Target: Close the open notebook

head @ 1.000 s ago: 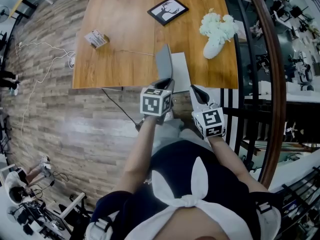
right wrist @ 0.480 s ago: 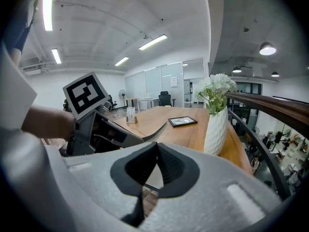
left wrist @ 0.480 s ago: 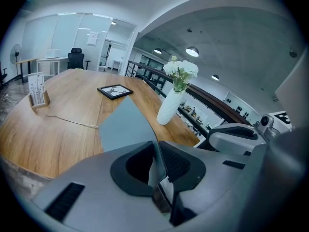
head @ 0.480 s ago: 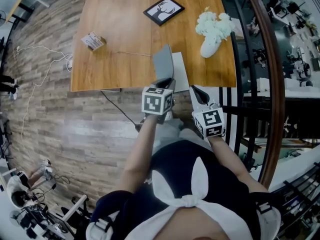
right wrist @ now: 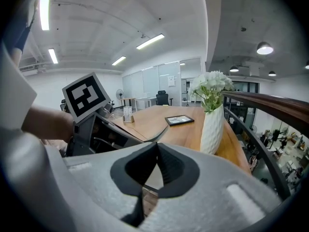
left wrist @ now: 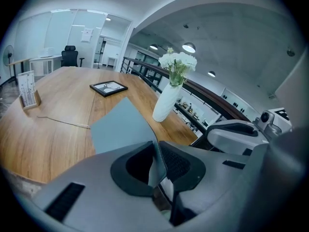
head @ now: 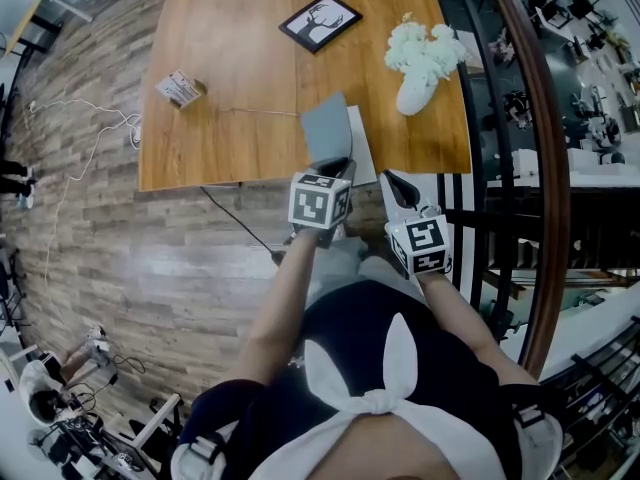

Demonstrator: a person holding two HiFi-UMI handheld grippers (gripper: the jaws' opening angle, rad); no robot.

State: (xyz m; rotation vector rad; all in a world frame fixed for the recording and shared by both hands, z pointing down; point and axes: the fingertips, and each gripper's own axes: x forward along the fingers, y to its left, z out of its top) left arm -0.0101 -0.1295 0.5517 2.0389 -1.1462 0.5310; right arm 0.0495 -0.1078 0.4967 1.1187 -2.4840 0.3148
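The notebook lies open at the near edge of the wooden table, its white page flat. Its grey cover stands tilted up. My left gripper is shut on the cover's near edge. In the left gripper view the cover runs up from between the jaws of the left gripper. My right gripper hovers just right of the page at the table's edge. In its own view, the right gripper has its jaws together with nothing between them.
A white vase of white flowers stands on the table's right side, with a black picture frame behind the notebook. A small card holder and a thin cable lie to the left. A dark railing runs along the right.
The left gripper has edged toward the table with the cover, which now shows a broader grey face. The right gripper has stayed put.
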